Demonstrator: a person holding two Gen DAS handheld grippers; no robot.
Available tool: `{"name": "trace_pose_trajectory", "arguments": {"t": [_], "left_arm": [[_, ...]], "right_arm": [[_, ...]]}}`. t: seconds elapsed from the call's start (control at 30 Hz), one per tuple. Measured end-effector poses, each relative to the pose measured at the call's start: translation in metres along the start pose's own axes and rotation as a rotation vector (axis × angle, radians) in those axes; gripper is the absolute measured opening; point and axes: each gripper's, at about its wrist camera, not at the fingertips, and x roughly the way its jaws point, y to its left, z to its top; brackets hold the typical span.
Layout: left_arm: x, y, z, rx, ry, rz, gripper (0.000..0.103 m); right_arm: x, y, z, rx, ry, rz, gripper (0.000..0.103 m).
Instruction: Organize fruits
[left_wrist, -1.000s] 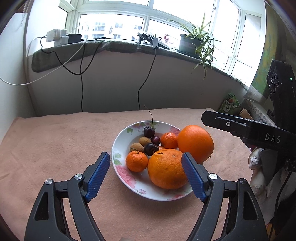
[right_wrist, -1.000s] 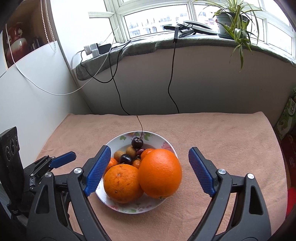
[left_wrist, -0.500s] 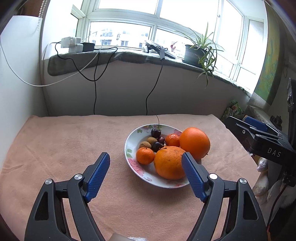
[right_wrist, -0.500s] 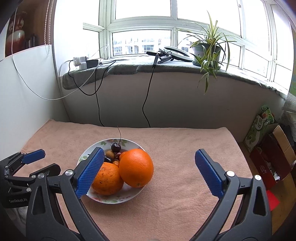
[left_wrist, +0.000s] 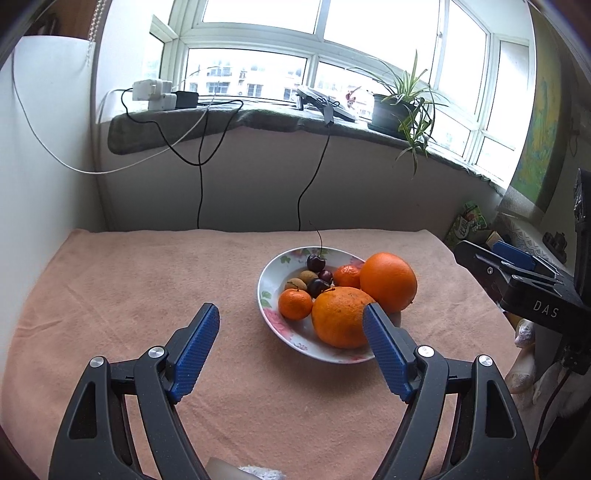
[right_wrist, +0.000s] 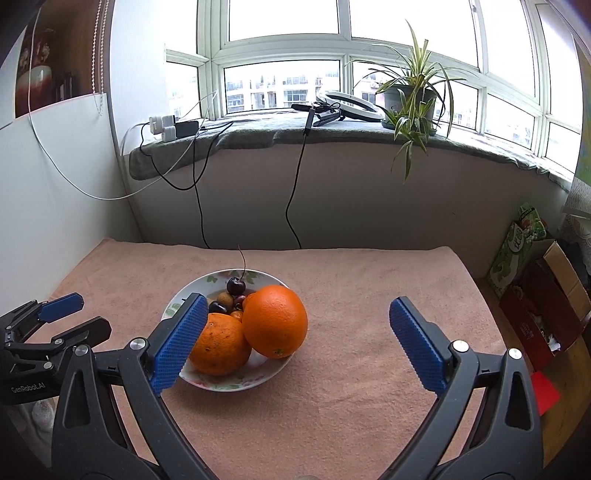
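Nearest me, my left gripper (left_wrist: 291, 326) hung over the bench (left_wrist: 129, 288) with its jaws spread and nothing between them. My right gripper (right_wrist: 295, 321) was likewise released and empty, jaws wide, well short of the fruit.

Just beyond the blue pads sat the flowered bowl (left_wrist: 271, 286) on the peach cloth. It held two big oranges (right_wrist: 275, 320), the far one riding the rim, two small mandarins (left_wrist: 294, 303), some dark cherries (left_wrist: 316, 263), one with a long upright stem, and a couple of brownish little fruits I could not name.

I saw no fruit loose on the cloth. I judged the gathering done, or a sort not yet begun. Any next reach would call for a broad grasp on an orange, minding that rim-perched one could roll.

Farther off: windowsill, cables, potted plant (right_wrist: 408, 96).
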Motion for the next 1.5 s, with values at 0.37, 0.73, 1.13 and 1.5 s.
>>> {"name": "trace_pose_trajectory", "arguments": {"t": [0.37, 0.73, 1.13, 1.5], "left_arm": [[-0.0033, -0.0002, -0.0003, -0.005, -0.002, 0.025, 0.08], [-0.0057, 0.0026, -0.0011, -0.014, -0.007, 0.031, 0.08], [-0.0055, 0.0017, -0.0005, -0.015, -0.006, 0.026, 0.08], [-0.0051, 0.0008, -0.0007, -0.014, -0.008, 0.027, 0.08]], "right_arm": [[-0.0037, 0.0028, -0.0045, -0.002, 0.004, 0.008, 0.1], [-0.0044, 0.0059, -0.0053, -0.002, 0.006, 0.015, 0.1], [-0.0027, 0.0063, -0.0059, 0.002, 0.014, 0.019, 0.1], [-0.0019, 0.0064, -0.0072, 0.006, 0.02, 0.024, 0.1]]}}
